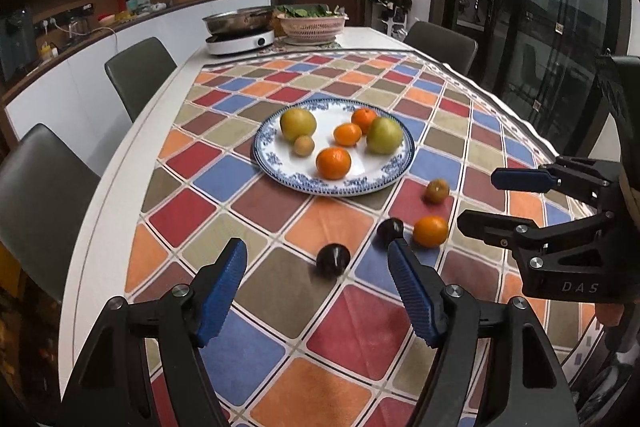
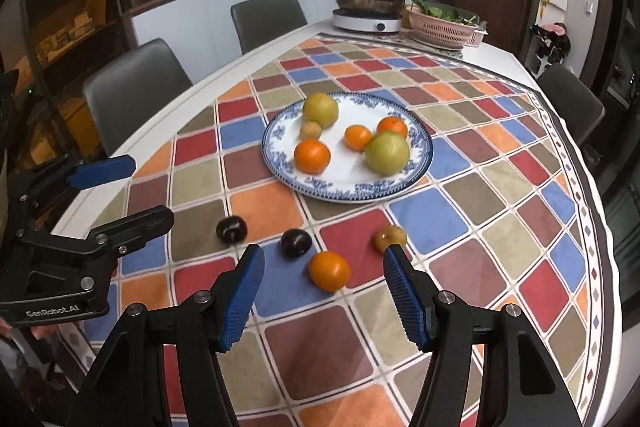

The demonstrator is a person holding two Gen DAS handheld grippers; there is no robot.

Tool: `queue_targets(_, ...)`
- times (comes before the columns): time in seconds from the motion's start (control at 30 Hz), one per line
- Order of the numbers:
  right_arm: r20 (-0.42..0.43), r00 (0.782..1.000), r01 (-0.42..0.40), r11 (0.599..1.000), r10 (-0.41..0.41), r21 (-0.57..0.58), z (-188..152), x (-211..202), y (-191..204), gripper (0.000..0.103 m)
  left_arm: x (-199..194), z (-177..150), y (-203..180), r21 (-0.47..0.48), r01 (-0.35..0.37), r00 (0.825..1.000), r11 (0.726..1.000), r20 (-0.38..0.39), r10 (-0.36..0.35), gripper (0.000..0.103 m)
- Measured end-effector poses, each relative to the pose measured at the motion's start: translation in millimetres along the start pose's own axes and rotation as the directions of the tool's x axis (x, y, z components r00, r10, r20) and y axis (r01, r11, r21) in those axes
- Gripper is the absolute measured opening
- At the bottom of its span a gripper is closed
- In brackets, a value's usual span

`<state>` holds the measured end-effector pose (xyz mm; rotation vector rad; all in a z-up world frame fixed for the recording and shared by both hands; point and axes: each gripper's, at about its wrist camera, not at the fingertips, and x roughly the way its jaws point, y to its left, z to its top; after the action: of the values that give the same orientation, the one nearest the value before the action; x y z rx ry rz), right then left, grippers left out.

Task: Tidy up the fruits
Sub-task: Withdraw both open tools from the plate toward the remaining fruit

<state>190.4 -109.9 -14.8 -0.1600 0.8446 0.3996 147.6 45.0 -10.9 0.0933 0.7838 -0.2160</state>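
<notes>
Big white table (image 1: 120,163) takes up most of both views, covered with a checkered cloth (image 1: 256,291) in red, blue, orange and olive squares. Grey chairs (image 1: 138,75) sit along its far side. At the far end there's a steel pan (image 2: 370,1) on a white cooker (image 2: 366,21), and just beside it a pink basket (image 2: 440,29) of greens.

Middle of the cloth: a blue-and-white plate (image 1: 276,163) already holding six fruits, two green apples (image 1: 298,125), three oranges and one small tan fruit.

Left gripper (image 1: 318,261) and right gripper (image 2: 324,255) both hang over the near part of the cloth, jaws spread apart and gripping nothing. The left frames the near plum without touching it, and the right frames the orange the same way.

Still loose on the cloth, near each other between the plate and the grippers: one orange (image 2: 329,271), two dark plums (image 1: 333,259) (image 1: 390,229), and a small brownish fruit (image 2: 390,238) on a red square, closest to the plate's right side.
</notes>
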Motion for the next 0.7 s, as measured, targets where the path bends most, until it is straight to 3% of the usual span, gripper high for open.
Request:
queue_targets(0.5,-0.106,0.994,0.002,1.0,-0.003,-0.011,-17,45,-5,0.062,50,-14,0,0.035,0.034,0.995,0.999,-0.094,-0.03,0.072)
queue_targets(0.7,-0.133,0.991,-0.001,1.0,0.0,-0.009,-18,58,-8,0.057,66,-15,0,0.031,0.046,0.992,0.998,-0.122,-0.042,0.072)
